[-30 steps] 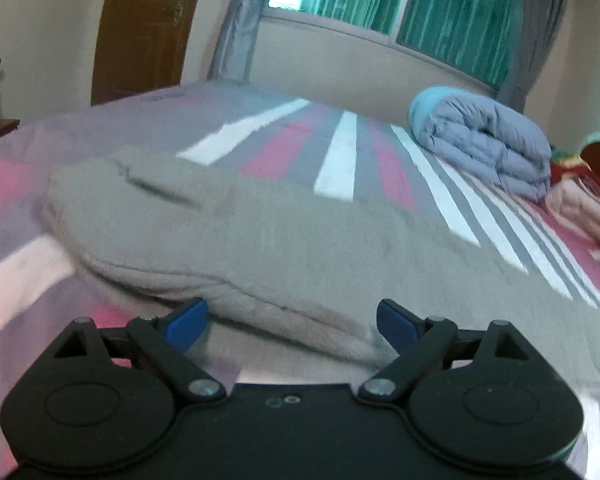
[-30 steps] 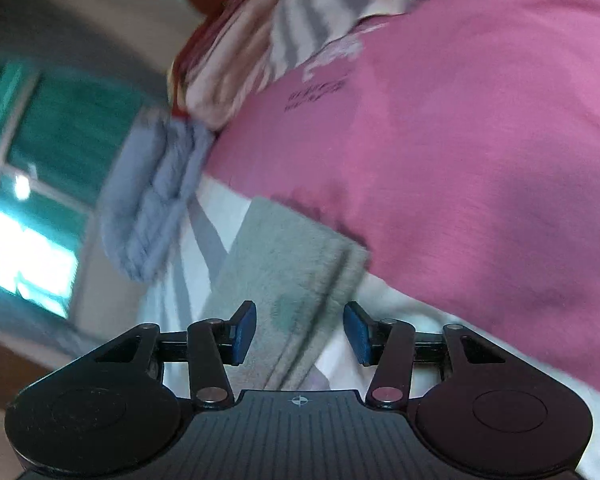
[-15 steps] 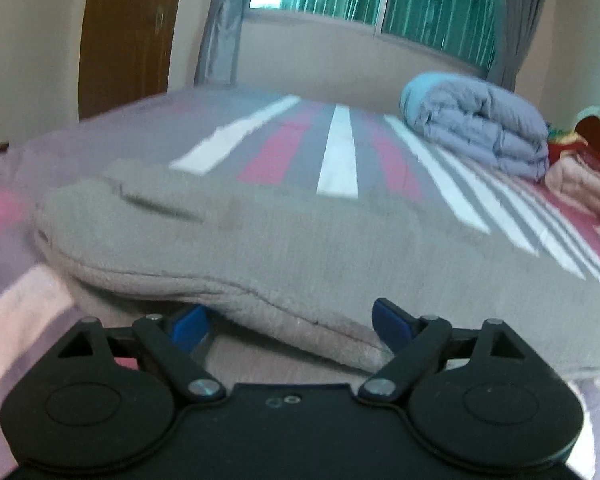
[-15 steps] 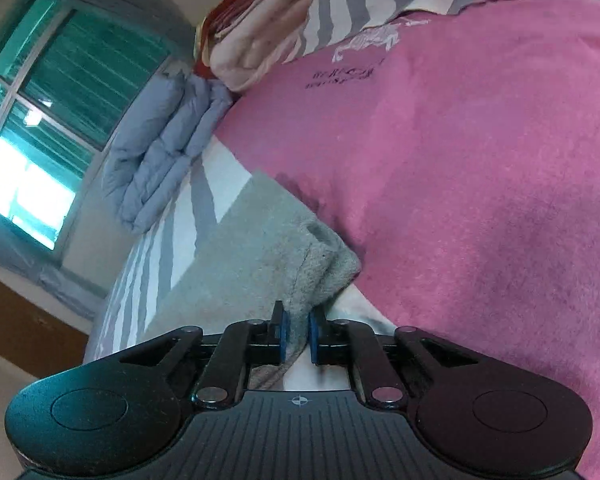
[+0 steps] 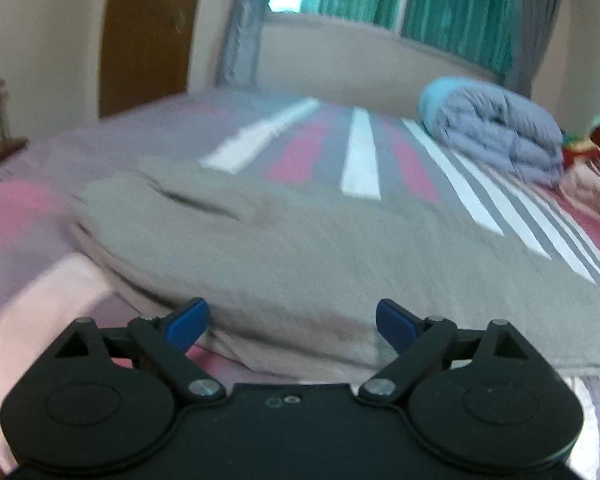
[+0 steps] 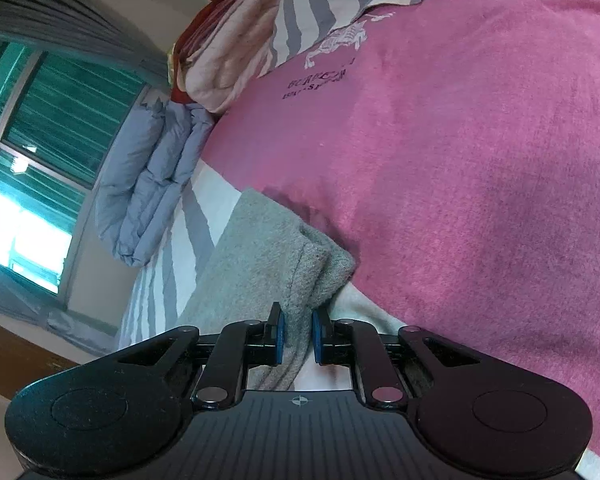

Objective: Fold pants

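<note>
Right wrist view: right claw (image 6: pixel 297 334) pinches pants (image 6: pixel 260 264) hem near bed (image 6: pixel 480 200) edge. Left claw (image 5: pixel 292 320) spread around waist end, unclosed. Step: securing corners; next needs left pinch, then lift.

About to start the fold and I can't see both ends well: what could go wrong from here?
1. The right tool pinches only the edge of the pants near the cuff; a pull may slip it free.
2. The left tool is open around the thick fabric; it may close on just some of the layers.
3. The left view is blurred, so aim is uncertain.
</note>
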A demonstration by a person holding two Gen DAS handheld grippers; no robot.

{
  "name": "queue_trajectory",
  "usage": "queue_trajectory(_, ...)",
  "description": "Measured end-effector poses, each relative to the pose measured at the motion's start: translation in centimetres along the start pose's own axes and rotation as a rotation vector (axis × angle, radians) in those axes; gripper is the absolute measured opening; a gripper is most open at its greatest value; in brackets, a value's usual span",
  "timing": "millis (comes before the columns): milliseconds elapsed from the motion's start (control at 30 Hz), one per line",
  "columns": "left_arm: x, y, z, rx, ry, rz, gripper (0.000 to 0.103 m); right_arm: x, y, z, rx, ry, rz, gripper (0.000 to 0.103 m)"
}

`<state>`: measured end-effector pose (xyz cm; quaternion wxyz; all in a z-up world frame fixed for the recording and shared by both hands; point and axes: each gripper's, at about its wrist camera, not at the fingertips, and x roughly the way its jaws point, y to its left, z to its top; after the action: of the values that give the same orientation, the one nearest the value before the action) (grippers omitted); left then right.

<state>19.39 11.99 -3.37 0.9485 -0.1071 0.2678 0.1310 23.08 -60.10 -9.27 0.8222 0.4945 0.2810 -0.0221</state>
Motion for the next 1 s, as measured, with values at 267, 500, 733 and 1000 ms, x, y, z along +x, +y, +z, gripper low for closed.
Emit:
queue_trajectory(267, 4.1, 0.2, -0.2, 0.045, 0.116, 0.046, 0.097, 0.7, 2.4, -0.6, -0.054, -0.036, -0.077, 0.012)
queue_trajectory(500, -0.2, 3.4, -0.4, -0.148, -0.070, 0.021, 0.095, -1.1, 8.1, -0.9, -0.212, -0.105, -0.012, 0.011)
queue_trajectory(733, -2.5, 6.6, -0.7, -0.327, -0.148, 0.042, 0.096, -1.1, 18.8, -4.9, -0.451, -0.103, 0.132, 0.011)
queue_trajectory(1000, -2.9, 9.4, -1.4, -0.394, -0.077, 0.019, 0.097, 1.4, 28.2, -15.9, -0.651, 0.041, 0.303, 0.011)
